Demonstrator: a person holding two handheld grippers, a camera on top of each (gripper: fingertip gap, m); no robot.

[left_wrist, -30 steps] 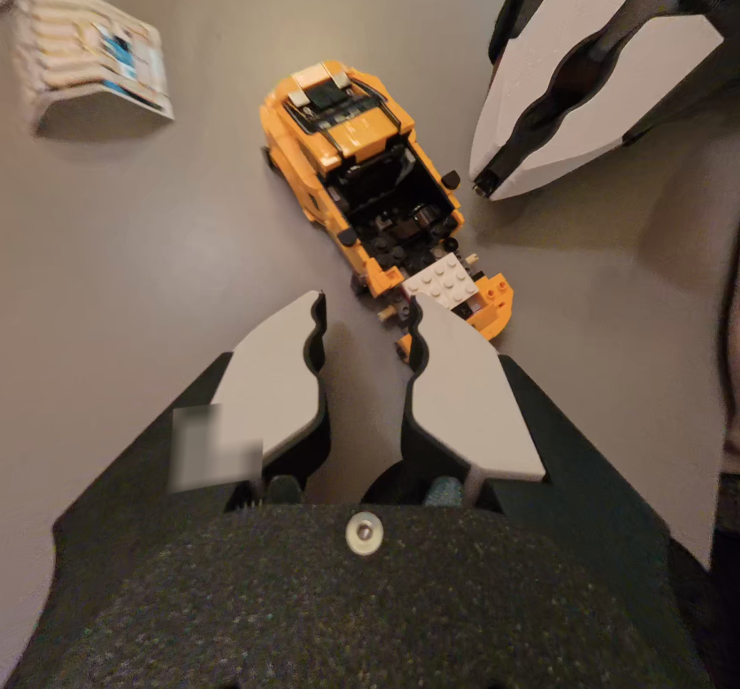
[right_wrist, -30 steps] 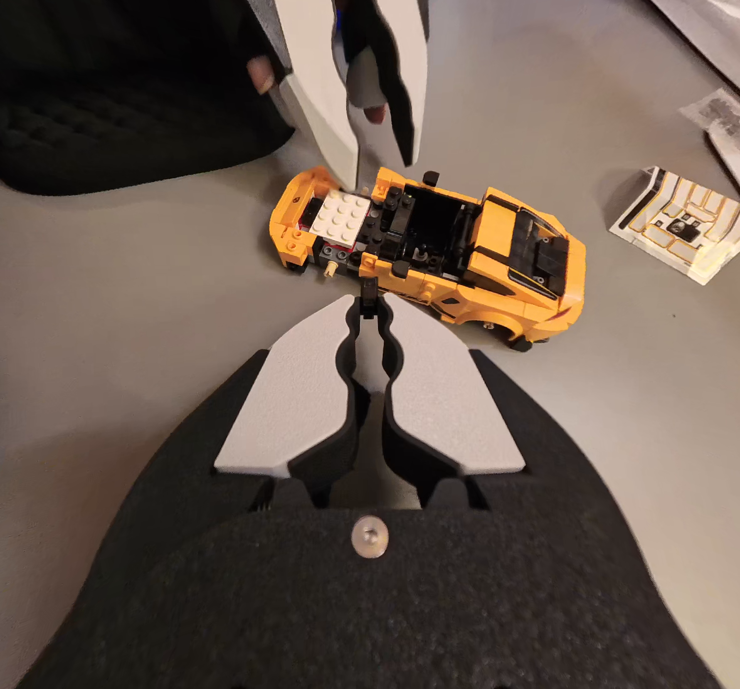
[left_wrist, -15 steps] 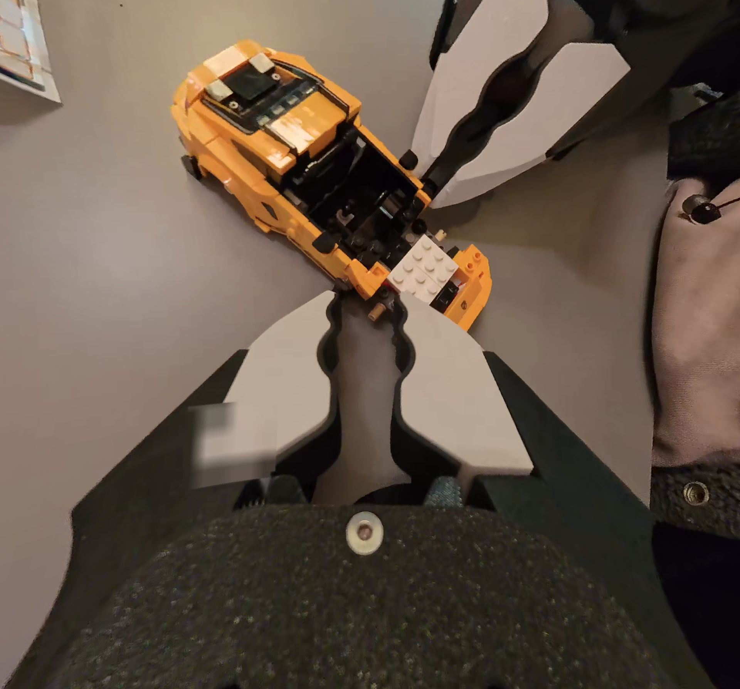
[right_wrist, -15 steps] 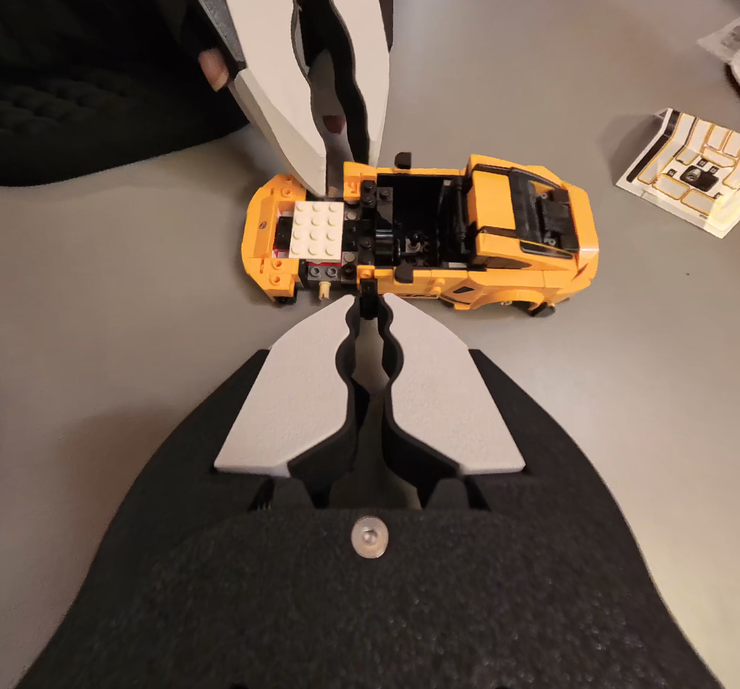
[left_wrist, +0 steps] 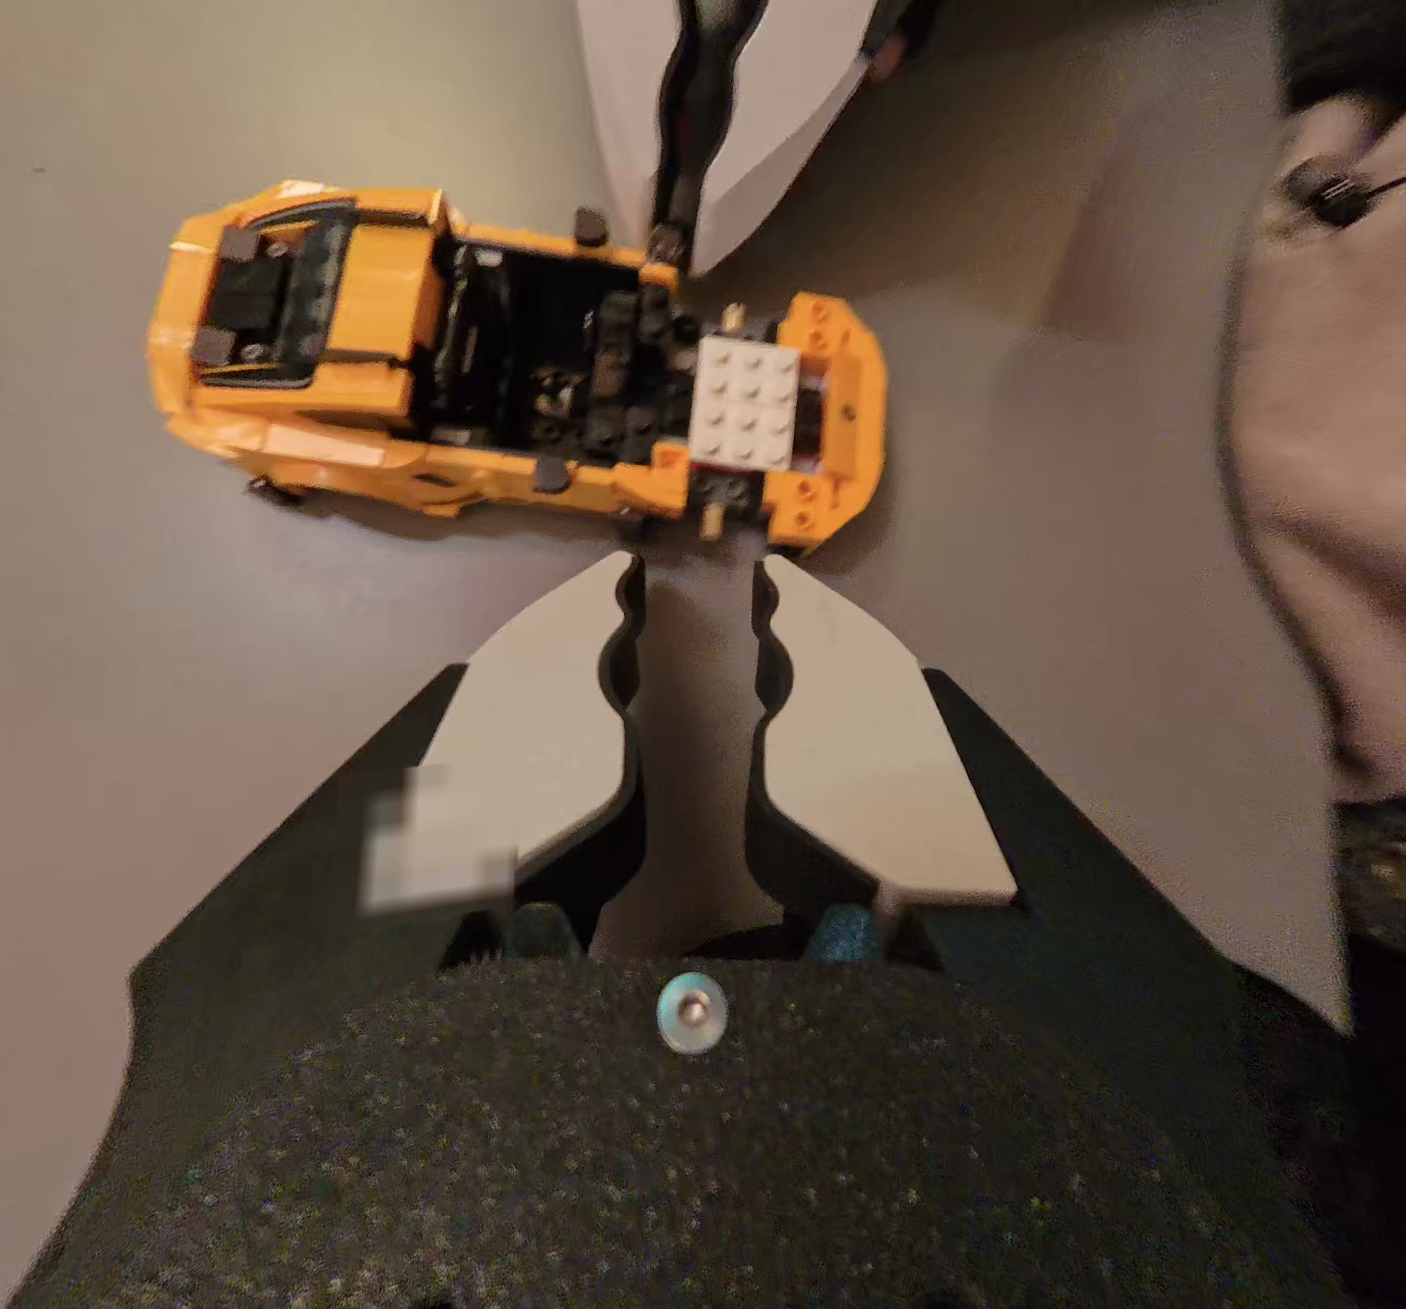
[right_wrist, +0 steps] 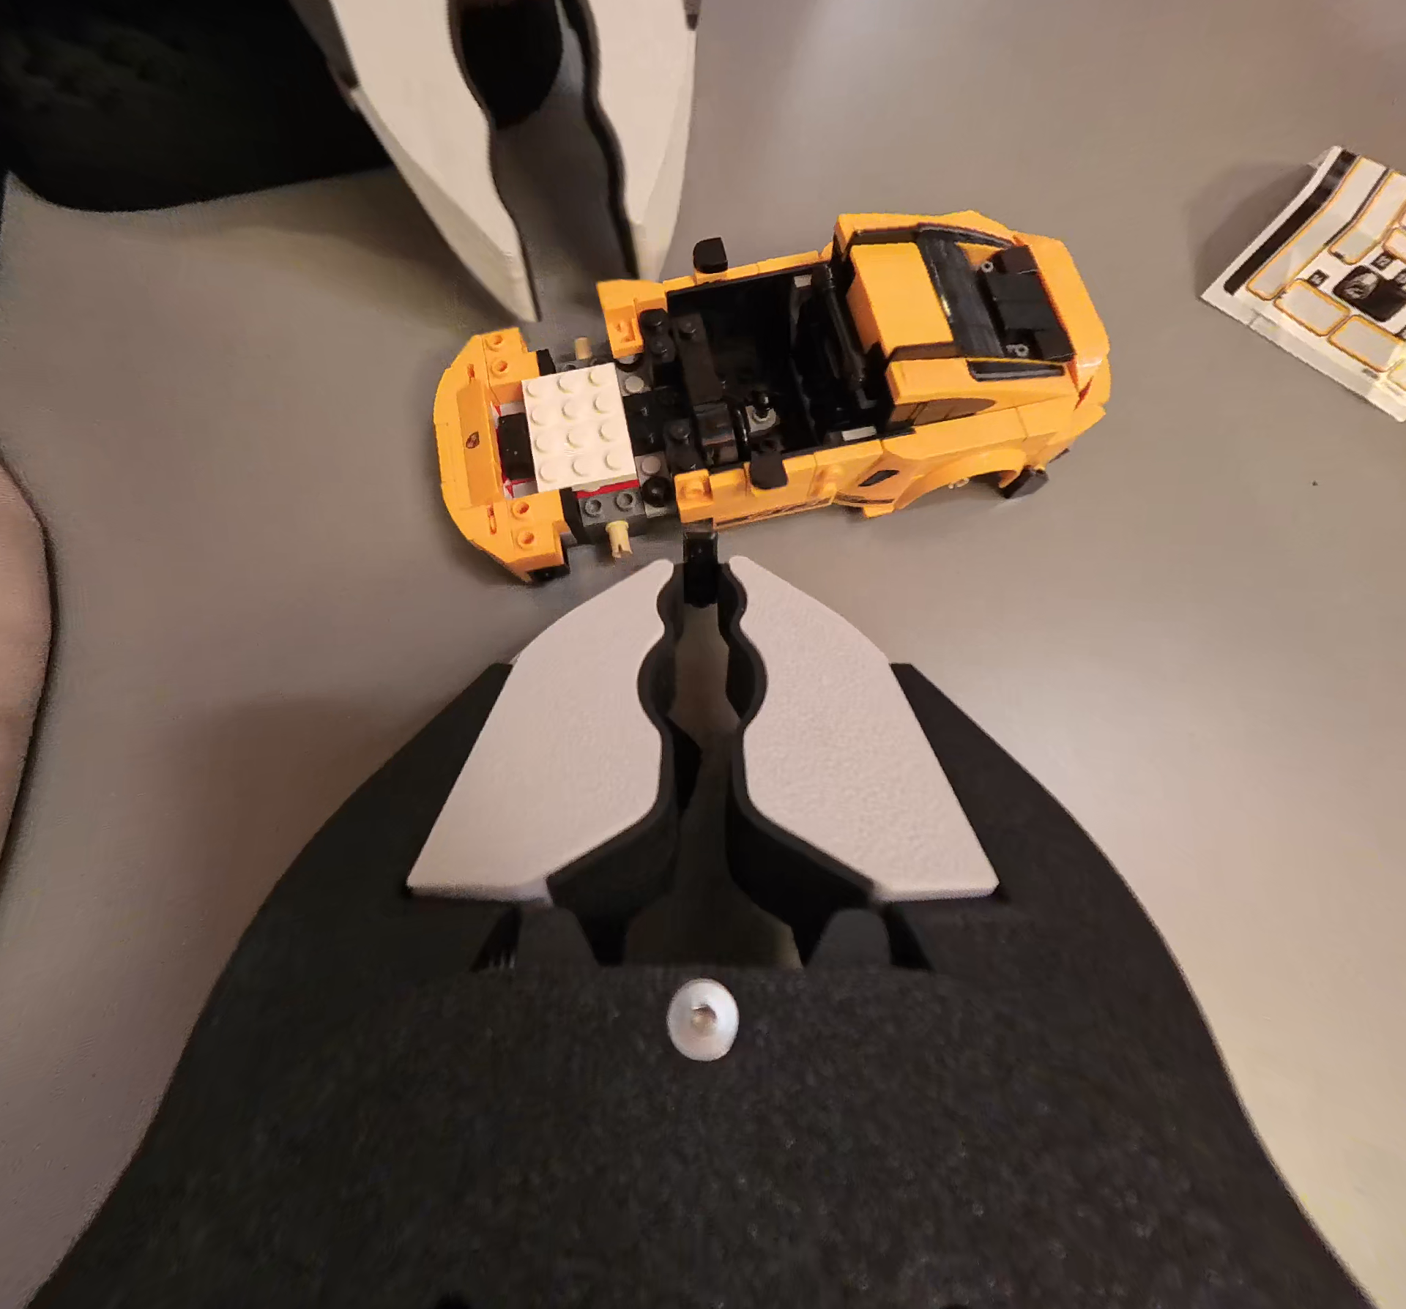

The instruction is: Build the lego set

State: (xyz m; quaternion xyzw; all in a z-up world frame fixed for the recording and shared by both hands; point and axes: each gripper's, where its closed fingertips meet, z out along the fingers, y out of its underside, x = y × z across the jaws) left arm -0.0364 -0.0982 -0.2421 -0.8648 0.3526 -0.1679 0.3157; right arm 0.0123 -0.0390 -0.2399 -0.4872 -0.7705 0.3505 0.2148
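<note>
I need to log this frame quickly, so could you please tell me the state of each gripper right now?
Left gripper: open, empty, beside the car.
Right gripper: shut on a small black piece.

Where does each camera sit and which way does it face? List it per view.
Left wrist view: on the left gripper, looking down at the orange car; its open fingers show.
Right wrist view: on the right gripper, facing the car's opposite side; its fingers pinch a small black piece.
Shared: the car, both grippers.
</note>
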